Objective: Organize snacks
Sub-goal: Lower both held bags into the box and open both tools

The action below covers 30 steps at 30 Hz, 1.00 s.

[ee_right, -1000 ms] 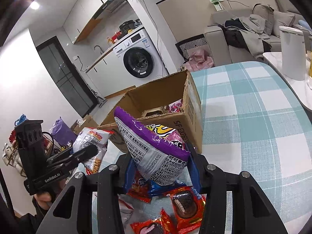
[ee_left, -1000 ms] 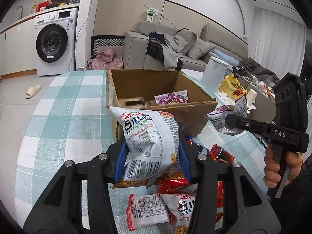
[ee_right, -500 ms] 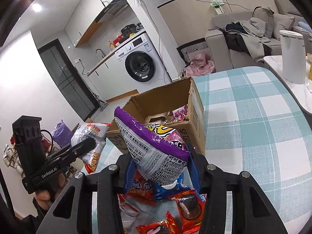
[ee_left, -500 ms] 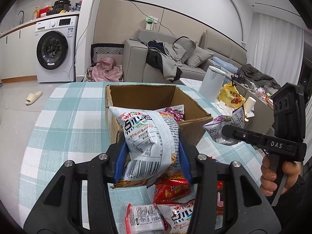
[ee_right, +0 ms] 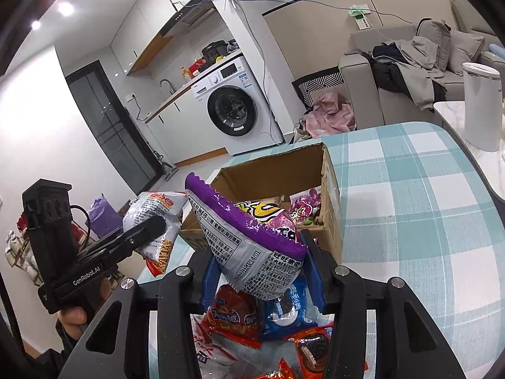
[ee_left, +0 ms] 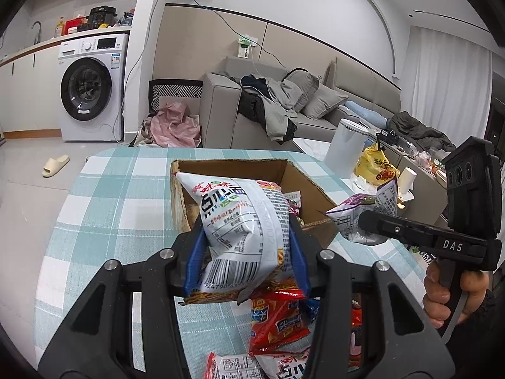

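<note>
Both claws higher than a second ago: the pile of loose packets has dropped lower in each wrist view, and the cardboard box (ee_left: 312, 195) now sits further beneath the held packets, its opening showing more. No change in either grip.

Left claw (ee_left: 246, 252): pinching the white noodle-snack bag (ee_left: 243, 221) across its middle, blue pads pressed into both sides, bag upright. Right claw (ee_right: 262, 271): pinching the purple candy bag (ee_right: 252, 246) near its lower end, the bag tilted and leaning left.

We read this as lift finished and carry starting; both bags look clear of the pile and likely bound for the box.

Box: straight ahead of both claws and a little below them, flaps open, on the checked bench (ee_left: 110, 214). Inside, one purple-printed packet (ee_right: 304, 203) against the far-right wall and some flat brown card; the rest we cannot make out. Plenty of room, by our judgement.

Under both claws: red, white and blue packets (ee_right: 249, 319) not yet sorted, heaped just short of the box.
</note>
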Each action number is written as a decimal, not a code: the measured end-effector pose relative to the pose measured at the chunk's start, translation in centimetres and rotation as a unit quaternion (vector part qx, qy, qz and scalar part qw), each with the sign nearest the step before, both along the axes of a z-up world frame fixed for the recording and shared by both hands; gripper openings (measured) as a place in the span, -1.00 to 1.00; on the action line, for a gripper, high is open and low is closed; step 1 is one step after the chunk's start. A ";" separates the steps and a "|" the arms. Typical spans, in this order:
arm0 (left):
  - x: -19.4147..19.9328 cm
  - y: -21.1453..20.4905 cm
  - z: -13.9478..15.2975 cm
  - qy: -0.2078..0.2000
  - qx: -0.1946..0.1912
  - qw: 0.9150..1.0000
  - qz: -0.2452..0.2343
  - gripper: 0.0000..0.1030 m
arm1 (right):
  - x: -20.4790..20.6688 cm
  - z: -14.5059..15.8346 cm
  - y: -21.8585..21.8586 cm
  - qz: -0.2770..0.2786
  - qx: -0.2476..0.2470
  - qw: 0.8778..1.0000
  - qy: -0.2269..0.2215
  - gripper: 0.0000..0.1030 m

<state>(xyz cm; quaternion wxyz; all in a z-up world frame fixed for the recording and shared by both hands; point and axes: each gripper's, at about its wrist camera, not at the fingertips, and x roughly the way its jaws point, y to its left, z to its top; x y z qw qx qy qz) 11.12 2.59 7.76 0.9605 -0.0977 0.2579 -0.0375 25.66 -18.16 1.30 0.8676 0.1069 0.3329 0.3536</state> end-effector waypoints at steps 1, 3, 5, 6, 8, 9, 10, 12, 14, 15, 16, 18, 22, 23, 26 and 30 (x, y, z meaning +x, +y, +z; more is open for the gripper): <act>0.2 -0.1 0.1 0.000 0.000 1.000 0.001 -0.15 | 0.1 0.1 0.1 0.000 0.000 1.000 0.000 -0.08; 0.8 -0.2 0.3 0.002 0.000 1.000 0.000 -0.15 | 0.4 0.3 0.1 -0.001 0.005 1.000 0.003 -0.08; 1.4 -0.4 0.4 0.002 0.004 1.000 0.001 -0.15 | 0.7 0.4 0.1 -0.002 0.010 1.000 0.005 -0.08; 1.7 -0.5 0.4 0.002 0.005 1.000 0.001 -0.15 | 0.8 0.6 0.1 -0.004 0.010 1.000 0.005 -0.08; 2.3 -0.7 0.5 0.003 0.004 1.000 0.001 -0.15 | 1.1 0.8 0.0 -0.008 0.013 1.000 0.003 -0.08; 2.6 -0.9 0.5 0.006 0.005 1.000 0.000 -0.15 | 1.3 0.9 0.0 -0.009 0.015 1.000 0.004 -0.08; 3.1 -1.0 0.4 0.007 0.008 1.000 0.000 -0.15 | 1.5 0.9 -0.1 -0.011 0.016 1.000 0.007 -0.08; 3.6 -1.3 0.4 0.007 0.019 1.000 0.000 -0.15 | 1.8 1.0 -0.1 -0.013 0.016 1.000 0.009 -0.08; 4.1 -1.7 0.4 0.007 0.026 1.000 0.000 -0.15 | 2.1 1.0 0.0 -0.013 0.015 1.000 0.010 -0.08; 4.4 -1.8 0.4 0.008 0.027 1.000 -0.001 -0.15 | 2.2 1.1 0.0 -0.015 0.015 1.000 0.010 -0.08; 4.8 -1.9 0.3 0.011 0.029 1.000 -0.002 -0.15 | 2.3 1.1 0.1 -0.015 0.016 1.000 0.010 -0.08; 5.4 -2.1 0.2 0.013 0.033 0.999 -0.001 -0.15 | 2.6 1.2 0.3 -0.016 0.015 1.000 0.011 -0.08; 6.6 -2.3 -0.2 0.018 0.036 0.999 0.000 -0.15 | 3.1 1.4 0.9 -0.014 0.012 1.000 0.011 -0.08; 6.9 -2.3 -0.4 0.019 0.036 0.999 0.000 -0.15 | 3.3 1.4 1.0 -0.014 0.011 1.000 0.011 -0.08; 7.8 -2.3 -0.6 0.022 0.038 0.999 0.000 -0.15 | 3.7 1.3 1.5 -0.012 0.008 1.000 0.014 -0.08; 8.7 -2.2 -1.1 0.024 0.039 0.999 0.000 -0.15 | 4.1 1.1 2.3 -0.010 -0.001 1.000 0.017 -0.08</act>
